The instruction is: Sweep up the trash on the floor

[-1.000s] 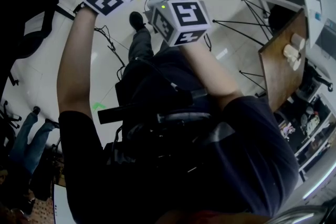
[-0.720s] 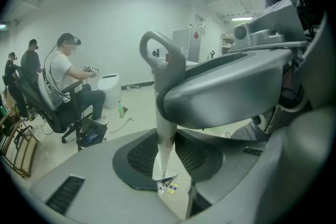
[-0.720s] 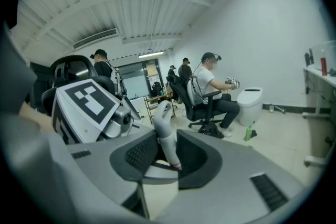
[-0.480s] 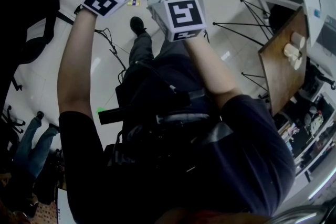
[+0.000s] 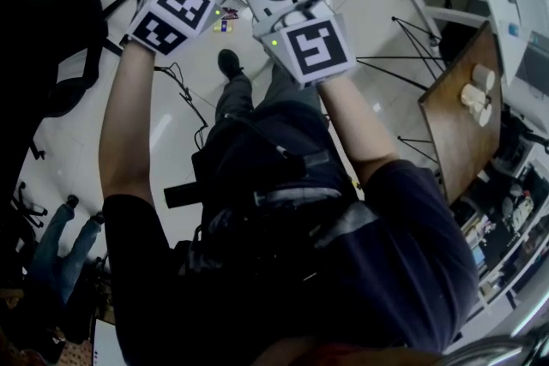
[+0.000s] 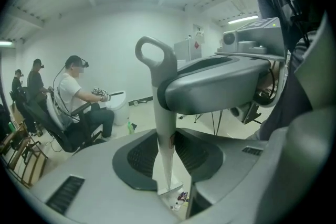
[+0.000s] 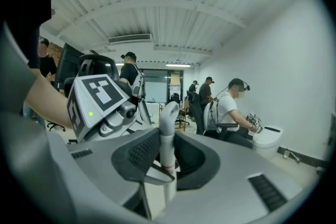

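Left tool point(image 6: 170, 162) and right tool point(image 7: 168, 160), its jaws just closed, both pinch one pale grey loop-topped handle point(image 6: 157, 76). Small colourful wrappers point(image 5: 225, 17) lie on the white tiled floor point(image 5: 69, 150), their print too small to read.

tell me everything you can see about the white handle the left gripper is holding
The handle is a smooth white stick, plastic-looking, with an open loop at its top and a small reddish mark on its shaft. It stands nearly upright and narrows downward to a flat pale foot close to scraps on the floor; contact there is unclear. The left gripper clamps it between its pads, and the right gripper, whose jaws have just been closing, grips it higher up.
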A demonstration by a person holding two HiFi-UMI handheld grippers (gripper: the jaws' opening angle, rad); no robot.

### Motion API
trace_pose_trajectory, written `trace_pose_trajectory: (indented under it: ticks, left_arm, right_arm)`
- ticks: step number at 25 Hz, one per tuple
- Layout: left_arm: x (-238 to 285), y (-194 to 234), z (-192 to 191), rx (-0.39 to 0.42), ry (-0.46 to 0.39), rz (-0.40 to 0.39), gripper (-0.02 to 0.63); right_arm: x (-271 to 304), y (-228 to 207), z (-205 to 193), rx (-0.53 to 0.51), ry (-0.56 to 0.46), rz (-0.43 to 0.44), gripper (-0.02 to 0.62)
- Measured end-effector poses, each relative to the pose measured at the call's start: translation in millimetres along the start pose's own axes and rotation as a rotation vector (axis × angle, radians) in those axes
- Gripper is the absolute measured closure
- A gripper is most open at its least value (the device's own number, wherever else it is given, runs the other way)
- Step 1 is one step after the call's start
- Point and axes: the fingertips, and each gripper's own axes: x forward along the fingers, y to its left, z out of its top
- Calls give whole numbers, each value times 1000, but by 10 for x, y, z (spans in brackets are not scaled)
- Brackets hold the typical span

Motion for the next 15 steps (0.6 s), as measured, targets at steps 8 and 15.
trace_pose_trajectory:
  ticks: [8,15]
  left_arm:
    - [-500,261,683,6,-129,116,502]
    - [-897,292,1170,33,-231,262,491]
  right_arm:
    - [-12,-26,836,-66,-107,107,489]
    - [-174,-29,1428,-31,-173,163,489]
